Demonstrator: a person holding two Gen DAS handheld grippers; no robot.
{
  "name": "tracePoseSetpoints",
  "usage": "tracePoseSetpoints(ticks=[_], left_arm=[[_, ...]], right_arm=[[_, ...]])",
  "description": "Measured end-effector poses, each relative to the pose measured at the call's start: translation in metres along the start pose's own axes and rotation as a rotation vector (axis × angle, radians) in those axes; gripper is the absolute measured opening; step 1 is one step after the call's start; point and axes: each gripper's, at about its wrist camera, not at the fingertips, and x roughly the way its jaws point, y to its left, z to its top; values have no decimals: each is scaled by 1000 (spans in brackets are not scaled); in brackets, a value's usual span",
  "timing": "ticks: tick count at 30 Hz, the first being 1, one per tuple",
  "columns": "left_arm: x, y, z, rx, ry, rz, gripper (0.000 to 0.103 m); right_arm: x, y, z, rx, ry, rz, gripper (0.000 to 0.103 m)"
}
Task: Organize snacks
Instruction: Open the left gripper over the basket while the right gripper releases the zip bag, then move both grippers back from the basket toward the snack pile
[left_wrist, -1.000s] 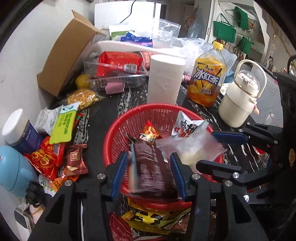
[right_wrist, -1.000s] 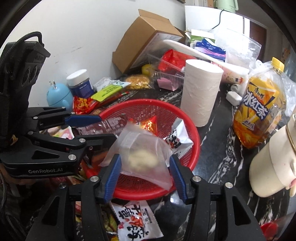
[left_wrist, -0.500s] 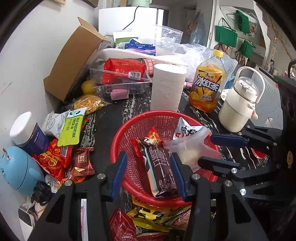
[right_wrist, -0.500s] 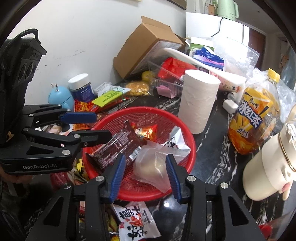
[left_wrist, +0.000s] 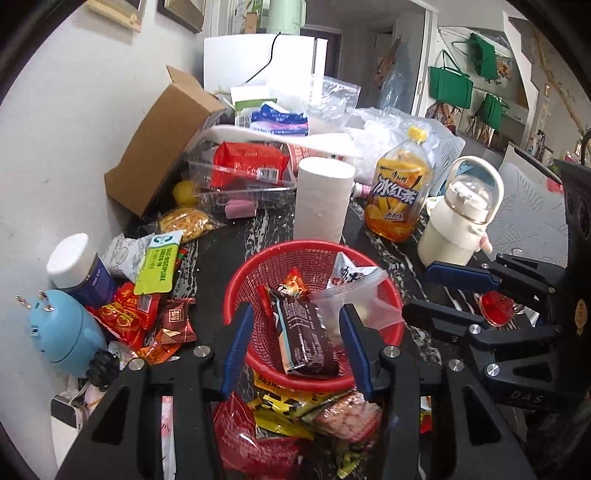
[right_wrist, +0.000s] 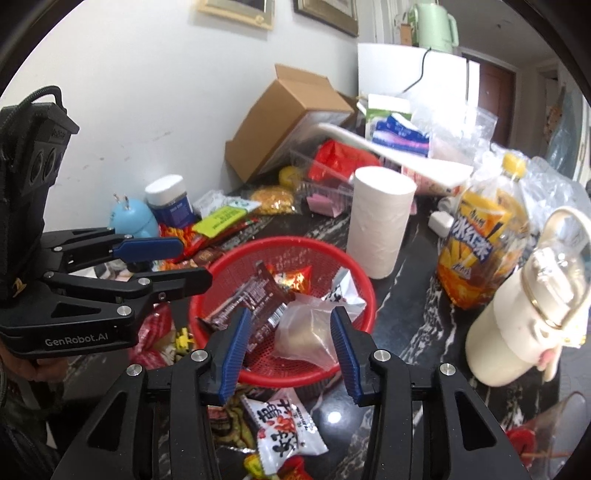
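Snacks (left_wrist: 306, 332) in basket (left_wrist: 236, 291); grippers (right_wrist: 290, 336) seemingly empty.

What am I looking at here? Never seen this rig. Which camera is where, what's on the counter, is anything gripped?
No robot arm: a person holds two hand-held grippers, each with a fisheye camera looking out along its blue-padded fingers.

In the left wrist view, the left gripper fills the foreground and the right gripper shows at the right. The right wrist view mirrors this.

Both are open and hold nothing. Each sits at the near rim of a red basket on a dark counter. In the basket lie a brown chocolate bar, a clear bag and two small snack packets.

Around it: a paper roll, an iced tea bottle, a cream kettle, a cardboard box and loose snack wrappers.
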Motion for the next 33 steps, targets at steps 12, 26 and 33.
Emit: tracePoseSetpoints(ticks=[12, 26, 33], left_arm=[[-60, -20, -1, 16, -84, 13, 47], [-133, -49, -26, 46, -195, 54, 80], [-159, -64, -45, 62, -224, 50, 80]], right_arm=[[-69, 20, 2, -15, -118, -34, 58], [-145, 47, -22, -28, -242, -70, 82], [-175, 60, -40, -18, -282, -76, 88]])
